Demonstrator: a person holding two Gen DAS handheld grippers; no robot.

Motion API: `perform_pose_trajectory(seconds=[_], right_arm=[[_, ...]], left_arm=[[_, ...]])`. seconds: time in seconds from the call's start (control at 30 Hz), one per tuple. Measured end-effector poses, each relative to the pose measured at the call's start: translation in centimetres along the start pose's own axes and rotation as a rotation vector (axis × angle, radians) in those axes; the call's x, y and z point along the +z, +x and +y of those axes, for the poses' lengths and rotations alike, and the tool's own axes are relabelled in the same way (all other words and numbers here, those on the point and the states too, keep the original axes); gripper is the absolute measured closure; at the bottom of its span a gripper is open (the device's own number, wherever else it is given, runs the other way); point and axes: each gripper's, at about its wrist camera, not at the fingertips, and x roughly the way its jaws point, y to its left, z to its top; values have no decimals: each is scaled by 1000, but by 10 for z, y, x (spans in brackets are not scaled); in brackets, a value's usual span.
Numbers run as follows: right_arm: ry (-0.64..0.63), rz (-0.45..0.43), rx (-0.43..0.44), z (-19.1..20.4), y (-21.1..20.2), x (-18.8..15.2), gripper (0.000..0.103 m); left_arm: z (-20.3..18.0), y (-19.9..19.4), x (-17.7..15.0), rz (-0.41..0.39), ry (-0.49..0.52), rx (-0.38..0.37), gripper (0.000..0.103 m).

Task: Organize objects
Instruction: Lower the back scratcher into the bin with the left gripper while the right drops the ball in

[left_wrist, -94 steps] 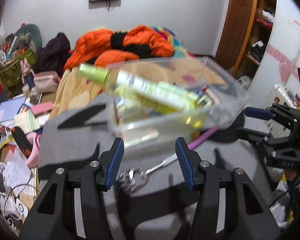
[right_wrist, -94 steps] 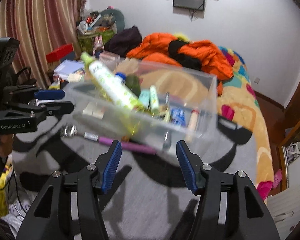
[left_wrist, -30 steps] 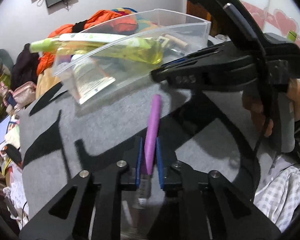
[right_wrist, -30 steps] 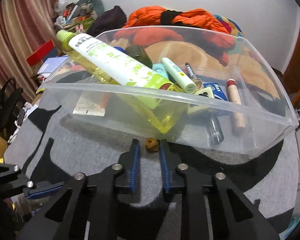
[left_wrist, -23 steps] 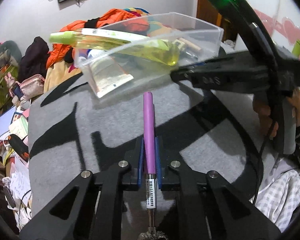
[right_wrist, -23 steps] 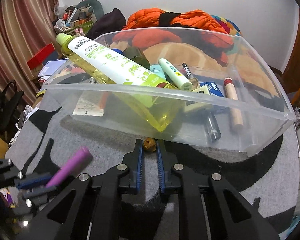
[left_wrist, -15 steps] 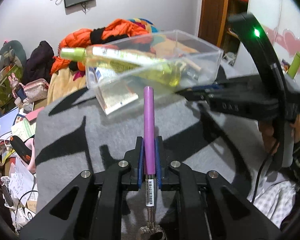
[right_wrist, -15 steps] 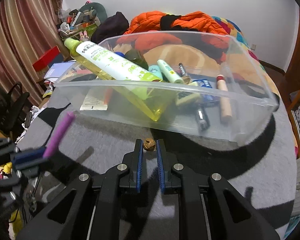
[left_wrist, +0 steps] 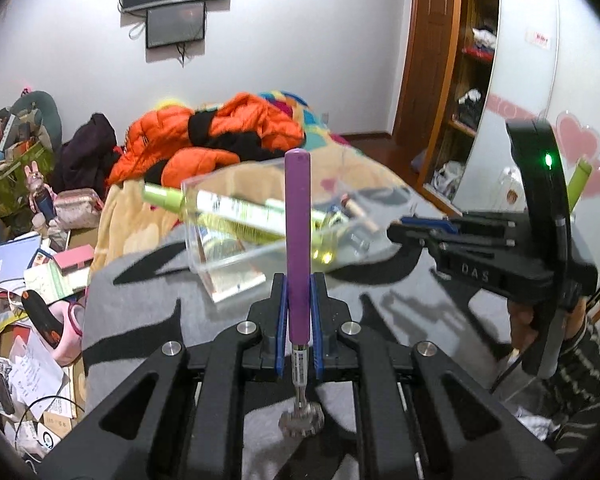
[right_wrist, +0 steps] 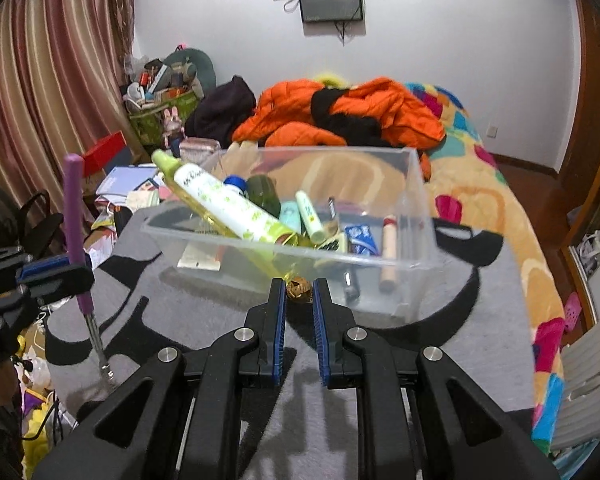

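change: since a second ago we lift both items off the grey blanket (right_wrist: pixel 204 320) | left hand-held gripper (left_wrist: pixel 298 292) clamped on purple tool (left_wrist: pixel 297 240) | right hand-held gripper (right_wrist: pixel 299 294) clamped on small brown ball (right_wrist: pixel 299 289) | both just before the clear bin (right_wrist: pixel 416 208) | next, we judge: drop them in

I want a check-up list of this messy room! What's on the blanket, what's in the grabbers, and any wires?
Surface: grey blanket with black pattern on the bed.
Job's things: clear plastic bin holding a yellow-green bottle, tubes and small items.
Clutter: orange jacket behind the bin; papers and boxes on the floor.
Grippers: left hand-held gripper shut on a purple-handled tool; right hand-held gripper shut on a small brown ball.
Cables: wires under the wall screen.
Surroundings: striped curtains, wooden shelves.
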Motion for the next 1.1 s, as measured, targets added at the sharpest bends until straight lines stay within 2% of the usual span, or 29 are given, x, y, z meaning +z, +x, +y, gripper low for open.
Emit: perform_pose_trajectory(seconds=[0.3, 0.5, 0.93, 1.1], right_arm=[[7, -51, -8, -13, -17, 5, 91], [12, -78, -12, -24, -24, 11, 91], [45, -97, -13, -48, -10, 33, 91], [43, -71, -11, -51, 7, 43, 91]], left_arm=[[-5, -17, 48, -129, -39, -6, 93], [-5, -16, 78, -175, -65, -3, 93], [-18, 32, 119, -172, -76, -1, 93], [-14, 69, 119, -112, -127, -40, 93]])
